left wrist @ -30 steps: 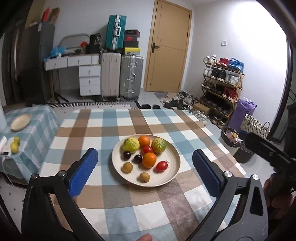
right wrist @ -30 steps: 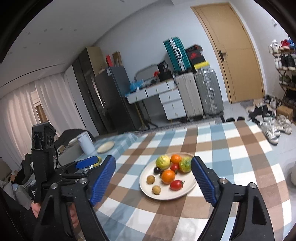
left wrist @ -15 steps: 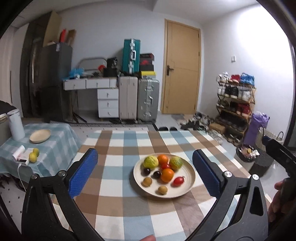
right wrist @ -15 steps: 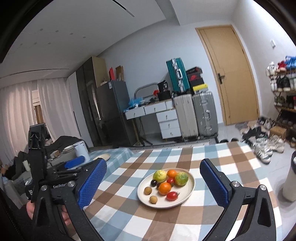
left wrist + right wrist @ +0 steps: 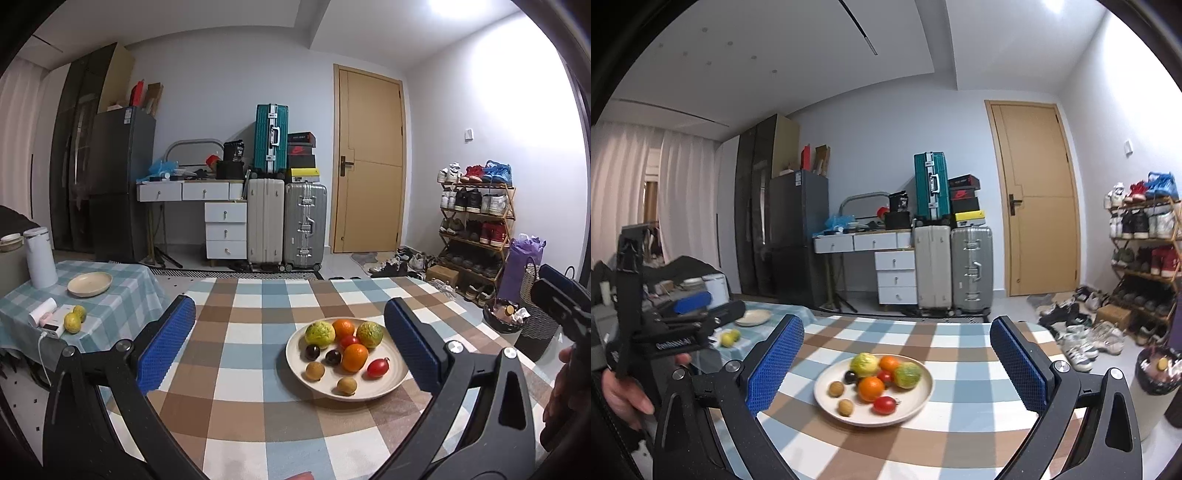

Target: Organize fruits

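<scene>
A cream plate (image 5: 395, 384) on the checked table (image 5: 240, 354) holds several fruits: two oranges (image 5: 354, 357), two yellow-green citrus (image 5: 320, 333), red tomatoes (image 5: 377, 368), dark plums (image 5: 312, 352) and small brown fruits (image 5: 314, 371). The plate also shows in the right wrist view (image 5: 923, 395). My left gripper (image 5: 291, 347) is open and empty, held back from the plate. My right gripper (image 5: 897, 369) is open and empty, above the table's near side. On the low side table (image 5: 122, 291) lie an empty cream plate (image 5: 89, 284) and two yellow-green fruits (image 5: 72, 322).
A white kettle (image 5: 40, 256) and a small white device (image 5: 46, 317) stand on the side table. Suitcases (image 5: 266, 221), drawers (image 5: 225, 230), a fridge (image 5: 118, 184), a door (image 5: 367, 173), a shoe rack (image 5: 476, 229) and a bin (image 5: 1152, 391) surround the table.
Both grippers have tilted upward and pulled back, so the plate sits lower and smaller in view. The left view swung left, shifting the plate right. Both stay open.
</scene>
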`<state>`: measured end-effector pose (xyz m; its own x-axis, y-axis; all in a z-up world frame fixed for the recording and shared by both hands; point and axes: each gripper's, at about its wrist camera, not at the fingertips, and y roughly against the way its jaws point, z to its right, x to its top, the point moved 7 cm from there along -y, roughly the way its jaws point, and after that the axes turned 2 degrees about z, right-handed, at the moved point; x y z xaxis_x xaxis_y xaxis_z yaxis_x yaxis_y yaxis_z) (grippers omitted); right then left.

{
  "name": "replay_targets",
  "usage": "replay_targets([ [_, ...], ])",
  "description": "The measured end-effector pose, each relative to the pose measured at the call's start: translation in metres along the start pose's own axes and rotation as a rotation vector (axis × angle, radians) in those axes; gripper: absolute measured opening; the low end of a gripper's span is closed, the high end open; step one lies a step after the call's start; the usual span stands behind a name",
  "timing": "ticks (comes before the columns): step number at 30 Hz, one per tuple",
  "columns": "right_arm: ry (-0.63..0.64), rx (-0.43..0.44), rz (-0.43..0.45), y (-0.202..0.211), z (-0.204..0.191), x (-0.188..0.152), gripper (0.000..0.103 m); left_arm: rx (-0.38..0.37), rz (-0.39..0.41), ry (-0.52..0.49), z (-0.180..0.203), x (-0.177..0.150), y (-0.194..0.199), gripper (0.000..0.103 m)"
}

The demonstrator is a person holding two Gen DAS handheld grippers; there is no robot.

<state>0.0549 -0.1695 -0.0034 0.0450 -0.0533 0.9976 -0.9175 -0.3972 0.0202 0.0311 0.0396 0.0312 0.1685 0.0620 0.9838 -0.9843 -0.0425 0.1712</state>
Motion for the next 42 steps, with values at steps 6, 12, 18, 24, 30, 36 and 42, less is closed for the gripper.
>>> replay_targets([
  [6,0.038,-0.043,-0.043,-0.013,0.007,-0.027,0.103,-0.009,0.003,0.009,-0.006,-0.025,-0.015,0.102],
  [12,0.052,-0.046,-0.087,-0.029,0.01,-0.05,0.103,-0.004,-0.011,-0.006,-0.007,-0.049,-0.034,0.102],
  [18,0.053,-0.065,-0.11,-0.038,0.012,-0.063,0.103,0.009,-0.021,-0.023,-0.009,-0.067,-0.05,0.102],
  [24,0.06,-0.065,-0.142,-0.042,0.013,-0.073,0.103,0.017,-0.063,-0.021,-0.011,-0.083,-0.067,0.102],
  [30,0.034,-0.065,-0.205,-0.053,0.019,-0.081,0.103,0.027,-0.109,-0.026,-0.011,-0.091,-0.08,0.102],
  [36,0.04,-0.054,-0.223,-0.055,0.016,-0.084,0.103,0.023,-0.105,-0.037,-0.008,-0.091,-0.079,0.102],
  [42,0.037,-0.05,-0.224,-0.053,0.018,-0.083,0.103,0.022,-0.106,-0.038,-0.008,-0.091,-0.079,0.102],
])
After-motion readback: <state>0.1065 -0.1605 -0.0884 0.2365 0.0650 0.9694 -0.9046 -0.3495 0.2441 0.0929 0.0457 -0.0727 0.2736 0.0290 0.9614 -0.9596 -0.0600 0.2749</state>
